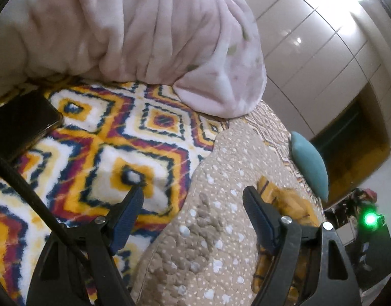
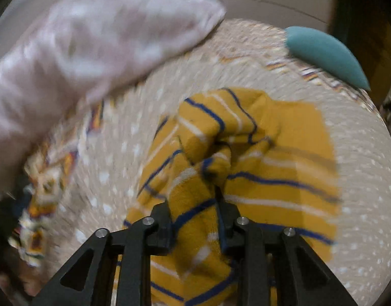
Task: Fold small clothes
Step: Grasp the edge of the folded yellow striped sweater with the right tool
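Observation:
A mustard-yellow garment with blue and white stripes (image 2: 272, 158) lies crumpled on the beige dotted quilt (image 2: 111, 168). My right gripper (image 2: 194, 204) is shut on a bunched fold of this garment at its near edge. The right wrist view is motion-blurred. In the left wrist view my left gripper (image 1: 193, 193) is open and empty, above the quilt (image 1: 210, 229). A bit of the yellow garment (image 1: 287, 199) shows just right of its right finger.
A pink fleece blanket (image 1: 144, 33) is heaped at the back. A colourful diamond-pattern blanket (image 1: 98, 137) lies to the left with a black phone (image 1: 19, 125) on it. A teal pillow (image 1: 310, 163) sits at the bed's far right edge. Wardrobe doors (image 1: 323, 51) stand behind.

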`<state>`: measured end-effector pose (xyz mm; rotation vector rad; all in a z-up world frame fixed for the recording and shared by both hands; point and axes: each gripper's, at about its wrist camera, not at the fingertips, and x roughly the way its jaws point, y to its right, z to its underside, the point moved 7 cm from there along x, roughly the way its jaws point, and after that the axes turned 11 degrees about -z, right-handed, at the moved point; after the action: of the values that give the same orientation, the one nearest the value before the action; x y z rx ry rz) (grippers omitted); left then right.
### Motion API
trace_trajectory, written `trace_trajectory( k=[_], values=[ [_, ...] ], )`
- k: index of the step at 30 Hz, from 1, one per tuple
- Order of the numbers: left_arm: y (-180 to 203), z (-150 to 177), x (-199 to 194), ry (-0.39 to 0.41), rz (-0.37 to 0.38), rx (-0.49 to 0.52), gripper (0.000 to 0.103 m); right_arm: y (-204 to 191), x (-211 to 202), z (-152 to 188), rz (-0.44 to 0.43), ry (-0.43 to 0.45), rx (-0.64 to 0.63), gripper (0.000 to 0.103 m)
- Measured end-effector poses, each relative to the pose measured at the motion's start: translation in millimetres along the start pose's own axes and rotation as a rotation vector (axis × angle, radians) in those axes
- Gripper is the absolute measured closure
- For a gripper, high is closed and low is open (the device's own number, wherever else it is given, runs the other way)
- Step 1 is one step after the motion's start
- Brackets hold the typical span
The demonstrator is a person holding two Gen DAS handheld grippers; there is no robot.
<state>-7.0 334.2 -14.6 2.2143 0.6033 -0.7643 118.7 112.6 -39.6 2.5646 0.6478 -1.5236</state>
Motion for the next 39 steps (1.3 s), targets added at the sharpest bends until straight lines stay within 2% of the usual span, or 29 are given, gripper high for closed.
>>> trace_trajectory(
  k=[1,2,4,5,9,11,14,15,18,20,21,27,30,32,36,39],
  values=[
    [1,1,0,-0.002,0.002,0.006,0.024,-6,6,3,-0.005,-0.004,-0.021,0.056],
    [3,1,0,-0.002,0.003,0.013,0.024,-10,4,7,-0.028,0.010,-0.038,0.040],
    [9,3,1,-0.003,0.006,0.028,0.024,-19,-8,7,-0.123,0.035,-0.040,0.032],
    [11,4,1,-0.006,0.010,0.035,0.024,-21,-18,7,-0.191,0.050,-0.025,0.032],
    [22,14,4,-0.037,0.049,0.053,0.024,-9,-61,11,-0.366,0.094,0.038,0.032],
    [31,21,8,-0.069,0.087,0.056,0.024,-3,-78,12,-0.394,0.122,0.061,0.031],
    [49,37,12,-0.141,0.174,0.071,0.024,27,-106,21,-0.323,0.186,0.077,0.031],
    [58,44,12,-0.164,0.204,0.086,0.024,44,-113,26,-0.262,0.211,0.080,0.031],
    [74,56,10,-0.171,0.224,0.141,0.024,84,-120,36,-0.155,0.224,0.122,0.034],
    [81,61,8,-0.155,0.217,0.173,0.024,95,-116,38,-0.165,0.210,0.157,0.057],
    [83,62,8,-0.147,0.217,0.178,0.024,96,-112,37,-0.183,0.205,0.166,0.061],
    [71,56,14,-0.143,0.236,0.096,0.024,38,-73,17,-0.334,0.190,0.070,0.065],
    [62,52,18,-0.165,0.250,0.041,0.024,5,-26,25,-0.435,0.048,0.052,0.065],
    [60,51,20,-0.176,0.254,0.025,0.024,-15,-6,41,-0.465,-0.024,0.008,0.064],
    [73,57,17,-0.187,0.284,0.063,0.023,-32,-21,73,-0.491,-0.071,-0.106,0.064],
    [94,68,13,-0.176,0.293,0.139,0.023,-12,-54,82,-0.519,-0.051,-0.078,0.064]
  ],
)
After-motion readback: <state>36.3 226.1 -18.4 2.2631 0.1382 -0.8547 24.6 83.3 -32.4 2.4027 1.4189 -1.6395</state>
